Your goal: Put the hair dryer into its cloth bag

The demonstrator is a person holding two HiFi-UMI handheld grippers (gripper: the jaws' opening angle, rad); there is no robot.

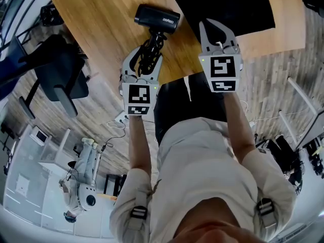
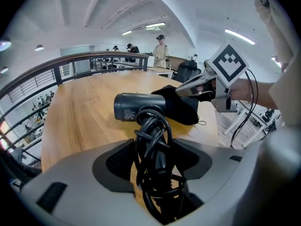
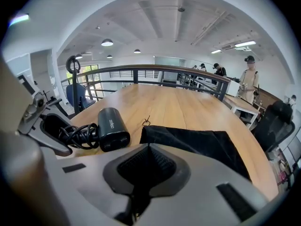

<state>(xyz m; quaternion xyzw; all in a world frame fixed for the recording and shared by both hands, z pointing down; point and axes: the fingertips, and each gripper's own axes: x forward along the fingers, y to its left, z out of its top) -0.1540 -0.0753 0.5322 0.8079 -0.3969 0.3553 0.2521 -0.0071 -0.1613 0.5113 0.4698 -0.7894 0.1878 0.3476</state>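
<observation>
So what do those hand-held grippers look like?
The left gripper and right gripper are pale grey plastic, with dark ribbed pads inside the jaws and a cube of black-and-white square markers each. The person wears a cream shirt.

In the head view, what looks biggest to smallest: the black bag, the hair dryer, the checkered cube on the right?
Biggest: black bag
Then: hair dryer with its cord
Smallest: checkered cube, but only just; it's nearer the camera, so unsure.

A black cloth bag [image 1: 228, 4] lies on the wooden table [image 1: 101, 24].
</observation>
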